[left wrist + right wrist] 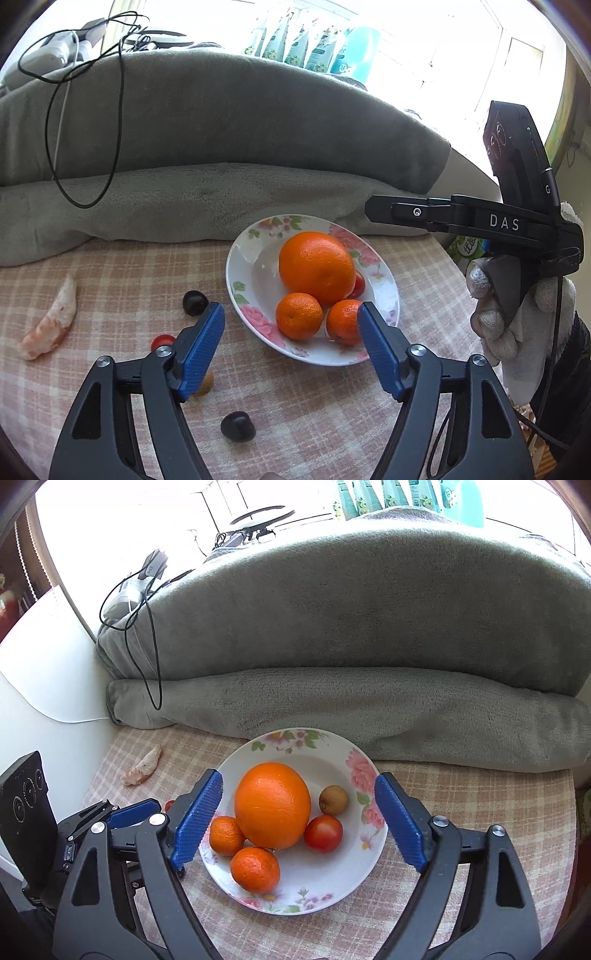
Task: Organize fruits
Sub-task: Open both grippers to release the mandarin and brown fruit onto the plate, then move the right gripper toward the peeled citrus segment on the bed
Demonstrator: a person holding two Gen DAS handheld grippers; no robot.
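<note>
A floral white plate [255, 280] [325, 878] on the checked cloth holds a big orange [316, 266] [272, 805], two mandarins [298, 315] [255, 869], a red tomato [323, 833] and a small brown fruit [333, 800]. Loose on the cloth left of the plate lie two dark fruits [195, 302] [238, 426], a small red one [162, 341], a brown one [205, 384] partly behind a finger, and a pale pink piece [51, 325] [144, 766]. My left gripper [290, 345] is open and empty over the plate's near-left edge. My right gripper [299, 823] is open and empty above the plate.
A grey blanket [221, 147] [369, 646] is heaped along the back of the cloth, with black cables [88, 122] draped over it. The right gripper's body and gloved hand [517, 280] show at the right in the left wrist view. A white board [44, 672] stands at the left.
</note>
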